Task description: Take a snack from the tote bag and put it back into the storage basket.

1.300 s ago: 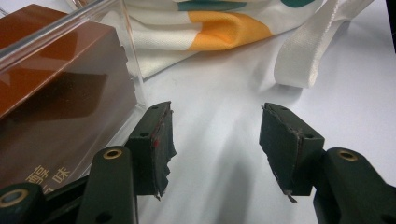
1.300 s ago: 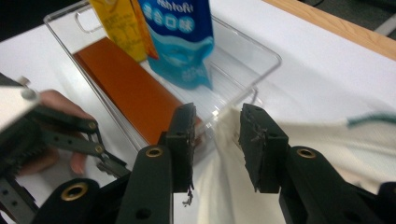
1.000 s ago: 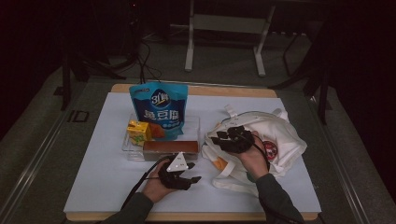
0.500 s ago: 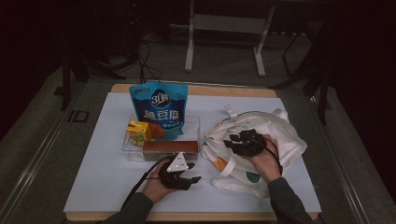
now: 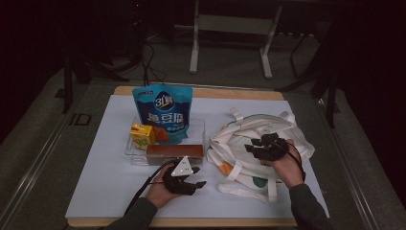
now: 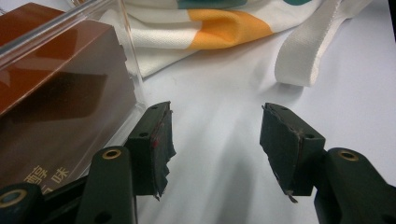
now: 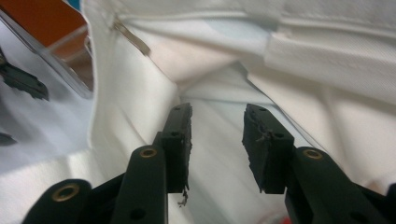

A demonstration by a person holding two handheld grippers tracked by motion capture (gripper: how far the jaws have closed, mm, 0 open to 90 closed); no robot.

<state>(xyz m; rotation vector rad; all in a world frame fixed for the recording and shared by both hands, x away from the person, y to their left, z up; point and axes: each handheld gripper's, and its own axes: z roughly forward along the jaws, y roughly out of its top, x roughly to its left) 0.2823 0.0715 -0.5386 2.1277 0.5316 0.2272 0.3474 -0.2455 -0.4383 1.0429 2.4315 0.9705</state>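
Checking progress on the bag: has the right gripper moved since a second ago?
Yes. The right gripper has shifted rightward across the white fabric tote bag, away from the clear plastic tray; its jaws have just been opening.

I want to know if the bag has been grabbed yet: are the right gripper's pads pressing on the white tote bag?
Apart. In the right gripper view the right gripper has its jaws open, nothing pinched between them; the white tote bag lies beyond.

Tote bag right of tray, pouch prob. in tray

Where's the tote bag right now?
In the high view the tote bag lies crumpled on the table's right side, beside the clear tray, under the right gripper.
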